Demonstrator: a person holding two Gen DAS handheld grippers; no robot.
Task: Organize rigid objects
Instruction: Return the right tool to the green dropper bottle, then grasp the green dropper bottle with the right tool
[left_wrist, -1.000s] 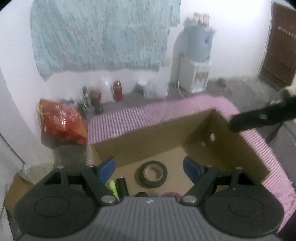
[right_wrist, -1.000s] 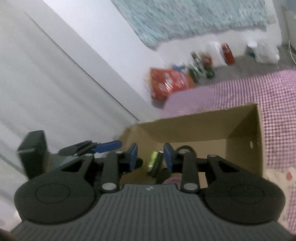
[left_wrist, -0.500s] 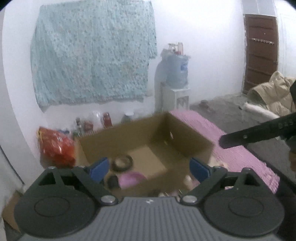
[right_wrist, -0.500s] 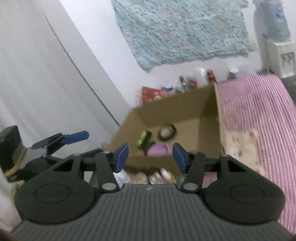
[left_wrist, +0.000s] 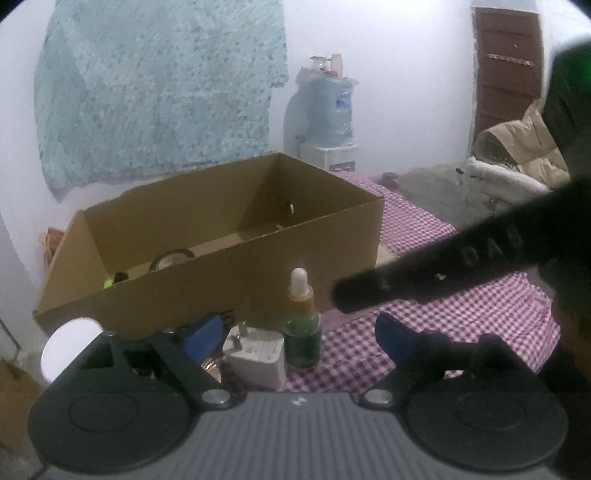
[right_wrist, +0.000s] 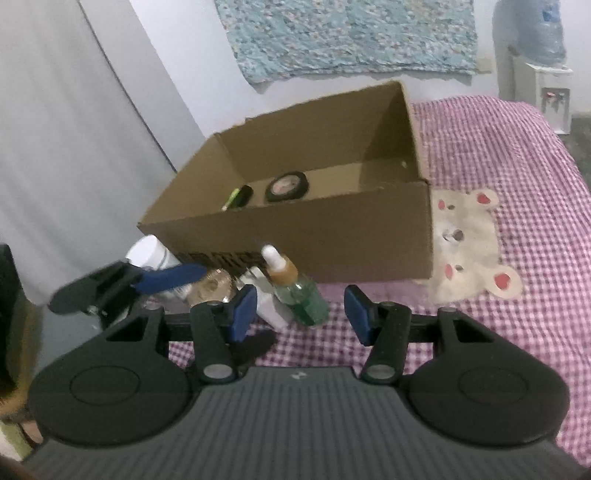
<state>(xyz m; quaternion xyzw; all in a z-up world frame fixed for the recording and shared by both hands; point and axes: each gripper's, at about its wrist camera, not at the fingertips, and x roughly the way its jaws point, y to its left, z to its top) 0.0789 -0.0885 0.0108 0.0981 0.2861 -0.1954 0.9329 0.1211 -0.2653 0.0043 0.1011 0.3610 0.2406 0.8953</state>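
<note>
Tape roll (right_wrist: 286, 186) and marker (right_wrist: 236, 197) in cardboard box (right_wrist: 332, 236); dropper bottle (right_wrist: 295, 284), charger (left_wrist: 255, 354) left; both grippers' fingers spread, empty.

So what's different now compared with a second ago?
Both grippers pulled back out of the cardboard box and now hover open over the green dropper bottle and white charger outside it. Nothing grasped. The tape roll stayed in the box.

Home bedroom, checked bedspread (right_wrist: 517, 155), water dispenser (left_wrist: 330, 110)
</note>
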